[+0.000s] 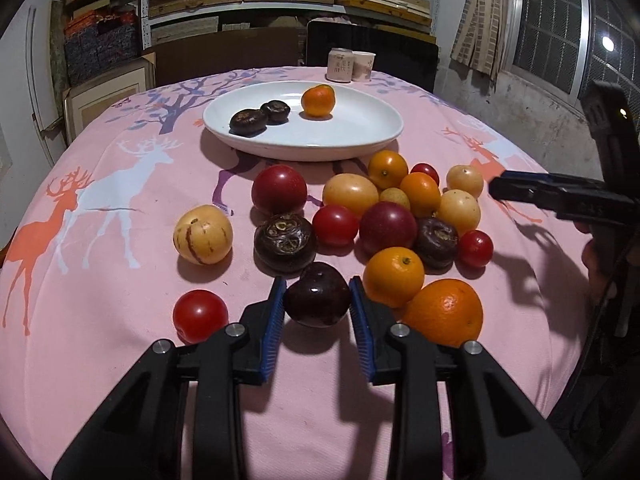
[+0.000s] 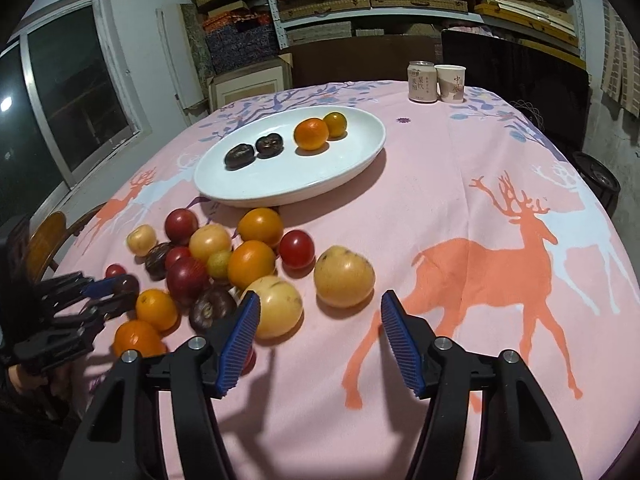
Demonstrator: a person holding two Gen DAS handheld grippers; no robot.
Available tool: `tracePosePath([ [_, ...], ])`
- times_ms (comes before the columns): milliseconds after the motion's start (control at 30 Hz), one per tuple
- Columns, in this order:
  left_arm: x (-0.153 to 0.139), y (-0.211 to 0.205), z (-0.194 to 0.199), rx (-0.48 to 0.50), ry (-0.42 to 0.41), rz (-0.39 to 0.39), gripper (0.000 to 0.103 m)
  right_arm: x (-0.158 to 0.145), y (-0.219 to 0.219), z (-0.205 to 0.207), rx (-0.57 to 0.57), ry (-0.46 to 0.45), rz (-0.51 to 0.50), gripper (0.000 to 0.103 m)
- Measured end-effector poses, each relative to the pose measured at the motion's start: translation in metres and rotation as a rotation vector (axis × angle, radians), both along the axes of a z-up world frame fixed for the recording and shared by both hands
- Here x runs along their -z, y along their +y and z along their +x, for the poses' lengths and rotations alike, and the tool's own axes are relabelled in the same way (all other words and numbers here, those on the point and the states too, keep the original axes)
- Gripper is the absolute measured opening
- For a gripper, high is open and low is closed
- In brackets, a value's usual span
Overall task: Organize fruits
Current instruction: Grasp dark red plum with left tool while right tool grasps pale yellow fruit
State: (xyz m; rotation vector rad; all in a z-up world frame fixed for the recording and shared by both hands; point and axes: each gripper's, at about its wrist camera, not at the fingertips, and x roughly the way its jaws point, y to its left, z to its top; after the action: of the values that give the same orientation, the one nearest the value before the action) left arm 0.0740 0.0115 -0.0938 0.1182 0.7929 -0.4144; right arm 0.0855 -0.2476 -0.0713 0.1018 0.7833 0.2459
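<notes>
My left gripper (image 1: 317,282) is shut on a dark purple fruit (image 1: 317,300) at the near side of a loose pile of red, orange, yellow and dark fruits (image 1: 400,216) on the pink tablecloth. Its blue pads press on both sides of the fruit. The right wrist view shows the same grip at the left, on the dark fruit (image 2: 127,283). My right gripper (image 2: 320,307) stands open, low over the cloth. A yellow fruit (image 2: 344,278) lies just beyond its fingertips and another yellow fruit (image 2: 278,312) touches its left finger. A white plate (image 1: 360,142) behind the pile holds two dark fruits (image 1: 248,121) and oranges (image 2: 311,133).
A drink can (image 2: 422,82) and a paper cup (image 2: 451,84) stand at the table's far edge. Shelves of boxes fill the back wall. A wooden chair (image 2: 44,240) stands at the table's left side. Bare cloth (image 2: 500,280) spreads to the right of the pile.
</notes>
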Motion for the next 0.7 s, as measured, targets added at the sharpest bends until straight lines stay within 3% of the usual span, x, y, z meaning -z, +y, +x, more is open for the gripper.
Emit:
tracePosePath([
  [267, 0.002, 0.002, 0.004, -0.002, 0.020, -0.010, 0.031, 0.016, 0.004, 0.039, 0.070, 0.084, -0.019, 0.050],
  [333, 0.002, 0.002, 0.004, -0.001, 0.018, -0.010, 0.031, 0.021, 0.001, 0.042, 0.095, 0.100, -0.023, 0.042],
  [700, 0.001, 0.005, 0.004, -0.007, 0.006, -0.028, 0.031, 0.012, -0.007, 0.019, 0.081, 0.042, 0.042, 0.041],
])
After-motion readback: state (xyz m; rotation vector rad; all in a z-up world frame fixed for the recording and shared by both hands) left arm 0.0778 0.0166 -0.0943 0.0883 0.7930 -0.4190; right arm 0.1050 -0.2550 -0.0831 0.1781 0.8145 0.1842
